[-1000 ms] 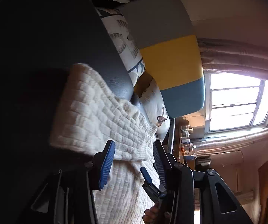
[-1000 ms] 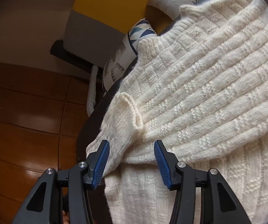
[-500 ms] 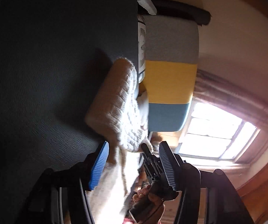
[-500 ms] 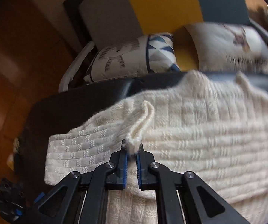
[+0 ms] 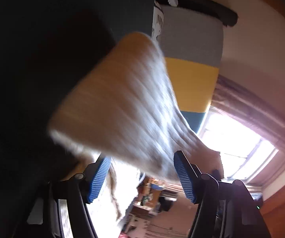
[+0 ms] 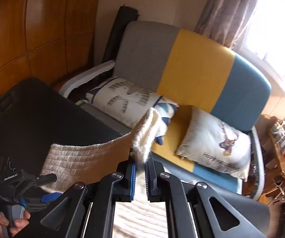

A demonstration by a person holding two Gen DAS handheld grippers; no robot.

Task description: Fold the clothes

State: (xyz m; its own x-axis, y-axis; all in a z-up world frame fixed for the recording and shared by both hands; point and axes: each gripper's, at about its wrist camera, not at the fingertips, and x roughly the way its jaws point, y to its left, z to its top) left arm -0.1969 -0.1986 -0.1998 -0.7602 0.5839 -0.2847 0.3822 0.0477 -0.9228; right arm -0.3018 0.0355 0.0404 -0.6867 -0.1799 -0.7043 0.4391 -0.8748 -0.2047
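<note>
A cream knit sweater (image 6: pixel 78 158) lies partly on a black padded surface (image 6: pixel 33 119). My right gripper (image 6: pixel 140 171) is shut on a rolled cuff (image 6: pixel 148 132) of the sweater and holds it up off the surface. In the left wrist view the sweater (image 5: pixel 118 103) is a blurred sheet sweeping across above my left gripper (image 5: pixel 142 178), whose blue pads (image 5: pixel 100 178) stand wide apart and open. The right wrist view shows the left gripper (image 6: pixel 51 186) low at the left, under the lifted cloth, held by a hand (image 6: pixel 9 222).
Behind the black surface stands a sofa (image 6: pixel 192 65) with a grey, yellow and blue back and two printed pillows (image 6: pixel 213 142). Wooden panels (image 6: pixel 33 29) are at the left, a bright curtained window (image 5: pixel 241 148) and a cluttered side table (image 6: pixel 281 152) at the right.
The right gripper shut on the cuff and has lifted it up and back toward the sofa. The sweater now hangs raised and blurred across the left view; the left gripper stays open.
</note>
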